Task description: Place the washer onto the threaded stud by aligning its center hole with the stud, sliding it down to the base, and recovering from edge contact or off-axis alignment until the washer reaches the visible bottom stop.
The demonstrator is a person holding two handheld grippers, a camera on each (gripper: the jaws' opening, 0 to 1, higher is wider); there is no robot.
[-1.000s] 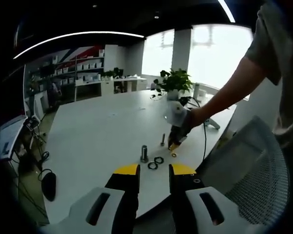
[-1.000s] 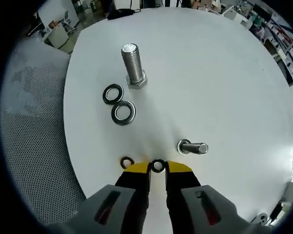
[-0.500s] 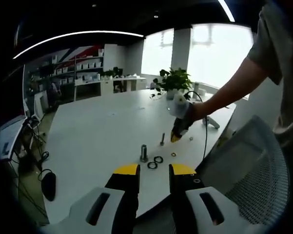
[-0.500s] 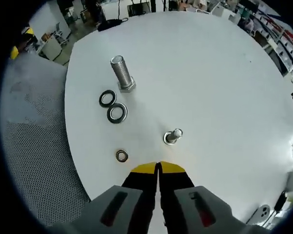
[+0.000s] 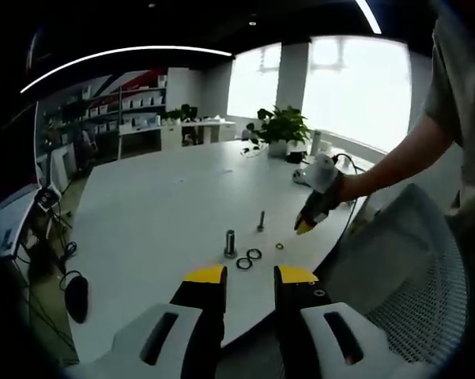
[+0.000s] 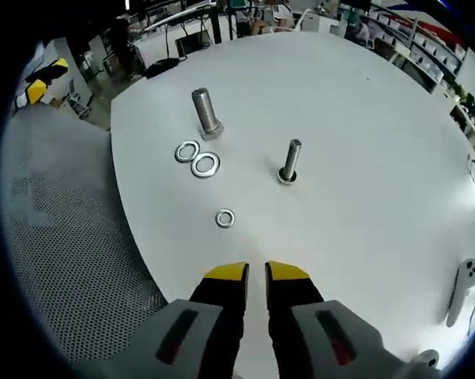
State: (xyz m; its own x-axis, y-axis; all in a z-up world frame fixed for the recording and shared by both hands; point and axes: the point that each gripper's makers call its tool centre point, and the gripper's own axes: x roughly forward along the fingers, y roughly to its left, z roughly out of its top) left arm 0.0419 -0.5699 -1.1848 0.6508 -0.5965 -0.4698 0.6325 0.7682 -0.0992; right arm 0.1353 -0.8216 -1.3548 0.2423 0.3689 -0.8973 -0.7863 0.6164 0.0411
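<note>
A thin threaded stud (image 6: 290, 160) stands upright on the white table (image 6: 363, 158), with a ring-like collar at its foot; I cannot tell if that is a washer. A small washer (image 6: 225, 218) lies flat nearer to me. My right gripper (image 6: 257, 272) hovers over the table's near edge, slightly open, nothing between its yellow tips. It also reaches in from the right as right gripper (image 5: 304, 227), held by a hand. In the left gripper view the stud (image 5: 261, 221) and small washer (image 5: 279, 246) lie ahead. My left gripper (image 5: 250, 275) hangs back, open and empty.
A thick bolt (image 6: 205, 114) stands head-down at the back left, with two larger washers (image 6: 196, 158) beside it. A mesh chair (image 6: 55, 237) sits left of the table edge, and a white handheld device (image 6: 458, 284) lies at the right. A potted plant (image 5: 283, 126) stands far off.
My right gripper held a small washer a second ago, then backed off from the stud towards the table edge; its jaws now stand apart with nothing in them. The left gripper stayed put.
</note>
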